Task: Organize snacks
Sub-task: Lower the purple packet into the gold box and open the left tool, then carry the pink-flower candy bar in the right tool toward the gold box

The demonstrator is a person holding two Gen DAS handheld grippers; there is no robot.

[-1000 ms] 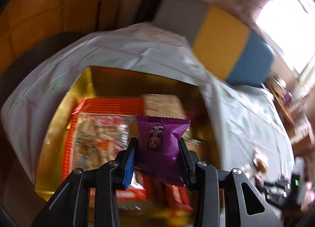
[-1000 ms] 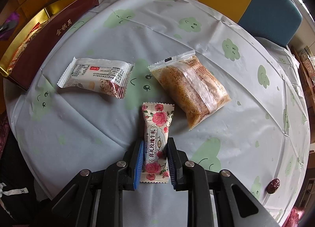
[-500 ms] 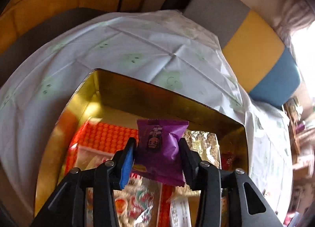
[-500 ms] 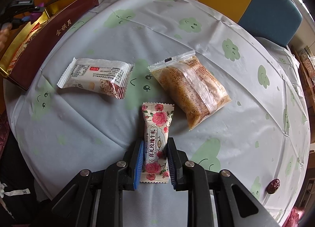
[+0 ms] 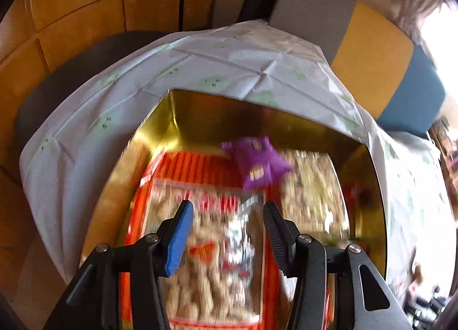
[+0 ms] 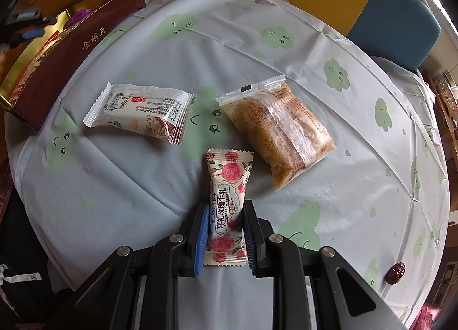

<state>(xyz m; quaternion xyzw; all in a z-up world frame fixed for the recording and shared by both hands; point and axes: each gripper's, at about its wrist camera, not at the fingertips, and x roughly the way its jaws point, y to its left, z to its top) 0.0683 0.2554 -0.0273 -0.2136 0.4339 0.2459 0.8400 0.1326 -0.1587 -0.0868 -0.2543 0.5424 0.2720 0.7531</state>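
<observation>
In the left wrist view my left gripper (image 5: 227,211) is open and empty above the gold-lined box (image 5: 252,114). The purple snack packet (image 5: 257,162) lies blurred inside the box, beyond the fingertips, on an orange peanut bag (image 5: 209,241). In the right wrist view my right gripper (image 6: 224,217) is shut on the rose-patterned nougat packet (image 6: 227,201), which lies on the table. A white cereal bar packet (image 6: 140,112) and a clear packet of brown cake (image 6: 276,129) lie on the tablecloth beyond it.
The box (image 6: 65,49) stands at the table's far left in the right wrist view, its maroon wall facing me. A red date (image 6: 396,269) lies near the right edge. A grey, yellow and blue seat (image 6: 369,1) stands behind the round table.
My left gripper has opened and let go of the purple packet, which has dropped into the box. The right gripper and the nougat packet have not moved.
</observation>
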